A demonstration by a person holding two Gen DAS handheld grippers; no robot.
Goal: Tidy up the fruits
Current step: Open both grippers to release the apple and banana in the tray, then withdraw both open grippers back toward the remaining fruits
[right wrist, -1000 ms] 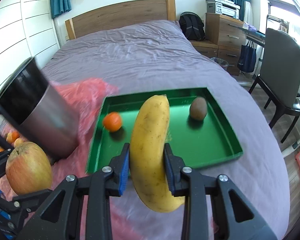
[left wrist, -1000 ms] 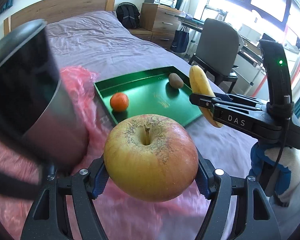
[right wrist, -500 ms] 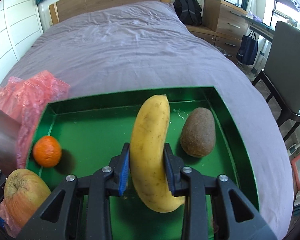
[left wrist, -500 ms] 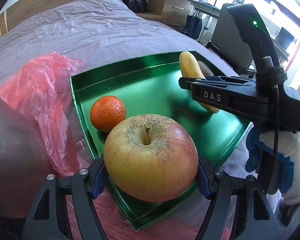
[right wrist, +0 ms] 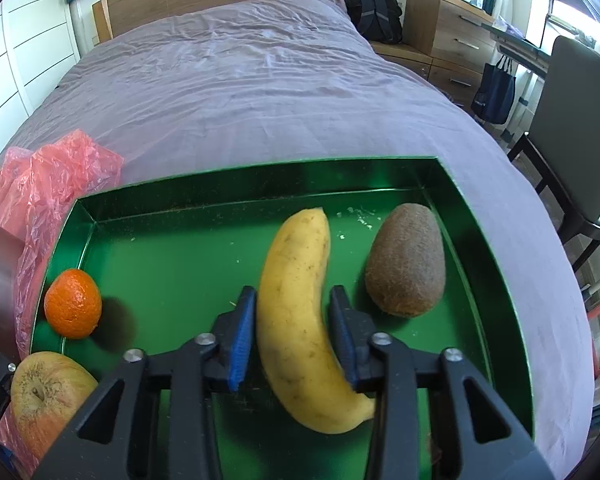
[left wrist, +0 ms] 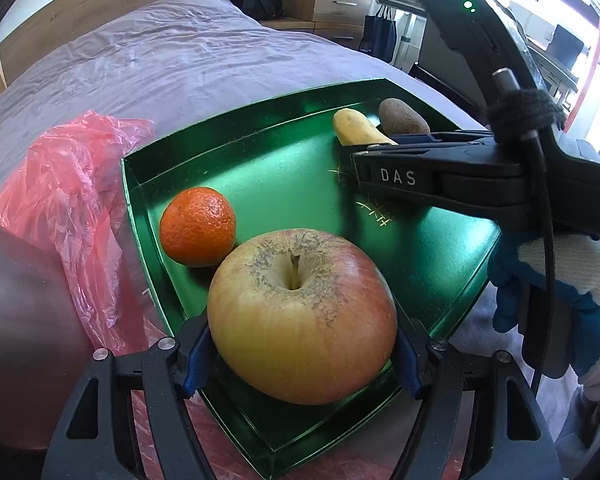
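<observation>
A green tray [left wrist: 284, 168] [right wrist: 180, 248] lies on the purple bed. In it are an orange [left wrist: 198, 226] [right wrist: 73, 304] at the left and a kiwi [right wrist: 406, 260] [left wrist: 403, 120] at the right. My left gripper [left wrist: 300, 356] is shut on a yellow-red apple [left wrist: 302, 316] [right wrist: 46, 396], low over the tray's near left corner. My right gripper [right wrist: 292, 332] has its jaws parted around a banana [right wrist: 304, 312] [left wrist: 356, 130] that lies on the tray floor beside the kiwi; a gap shows at the left pad.
A pink plastic bag [left wrist: 60, 200] [right wrist: 48, 172] lies left of the tray. A blurred metal cup [left wrist: 20, 320] is close at the left. A chair [right wrist: 572, 128], drawers [right wrist: 444, 36] and a backpack [right wrist: 374, 10] stand right of the bed.
Both grippers moved down and forward over the tray. The banana came down onto the tray floor and the right jaws opened off it. The apple dropped lower beside the orange.
</observation>
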